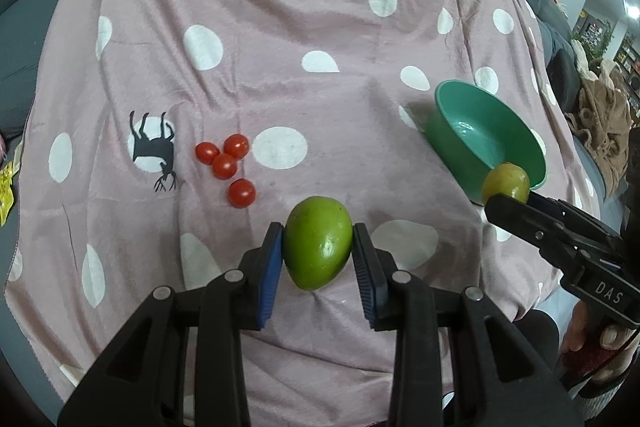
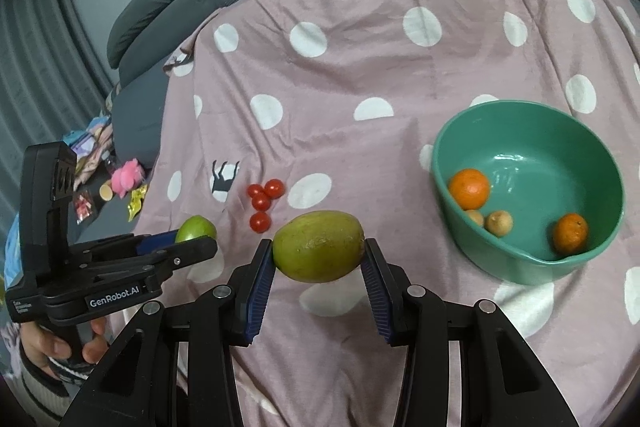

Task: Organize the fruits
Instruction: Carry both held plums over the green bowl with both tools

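Clamping a bright green mango (image 1: 318,243) in the left gripper (image 1: 318,259) and a duller green mango (image 2: 319,246) in the right gripper (image 2: 319,263), the person carried both above the spotted cloth (image 2: 360,75), presumably toward the green bowl (image 2: 600,255) holding oranges (image 2: 469,188), while four cherry tomatoes (image 1: 230,167) waited nearby.

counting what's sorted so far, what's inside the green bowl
In the right wrist view the green bowl holds two oranges and two small yellowish-brown fruits, one partly behind the near rim. Anything else close under that near wall is hidden.
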Tool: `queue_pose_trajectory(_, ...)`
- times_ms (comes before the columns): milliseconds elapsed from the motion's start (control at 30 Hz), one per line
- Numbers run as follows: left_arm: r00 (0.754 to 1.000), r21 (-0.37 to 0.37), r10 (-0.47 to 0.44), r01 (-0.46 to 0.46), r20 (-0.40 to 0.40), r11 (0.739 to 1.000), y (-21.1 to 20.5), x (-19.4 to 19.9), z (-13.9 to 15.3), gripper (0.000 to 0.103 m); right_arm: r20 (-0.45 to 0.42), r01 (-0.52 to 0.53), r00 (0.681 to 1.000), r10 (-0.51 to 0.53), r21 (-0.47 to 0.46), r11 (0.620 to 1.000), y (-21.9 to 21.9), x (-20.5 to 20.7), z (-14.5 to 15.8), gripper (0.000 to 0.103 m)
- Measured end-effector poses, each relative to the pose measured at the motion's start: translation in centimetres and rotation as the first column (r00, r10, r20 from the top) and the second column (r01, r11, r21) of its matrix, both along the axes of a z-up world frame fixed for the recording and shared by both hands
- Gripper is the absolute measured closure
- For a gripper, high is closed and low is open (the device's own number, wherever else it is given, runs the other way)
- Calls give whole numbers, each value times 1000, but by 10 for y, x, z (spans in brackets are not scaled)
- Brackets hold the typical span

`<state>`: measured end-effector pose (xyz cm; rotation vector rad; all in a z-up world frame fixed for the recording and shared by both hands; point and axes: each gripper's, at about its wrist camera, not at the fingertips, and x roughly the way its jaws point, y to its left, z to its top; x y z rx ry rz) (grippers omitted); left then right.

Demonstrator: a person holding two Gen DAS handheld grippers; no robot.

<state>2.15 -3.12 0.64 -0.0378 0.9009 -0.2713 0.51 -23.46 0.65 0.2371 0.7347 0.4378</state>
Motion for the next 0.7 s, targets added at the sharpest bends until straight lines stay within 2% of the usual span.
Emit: queue_pose_trajectory(700,990,52,-137,136,20,989,-68,20,10,69,6,116,993,-117,63,991,-57,0,-3,57)
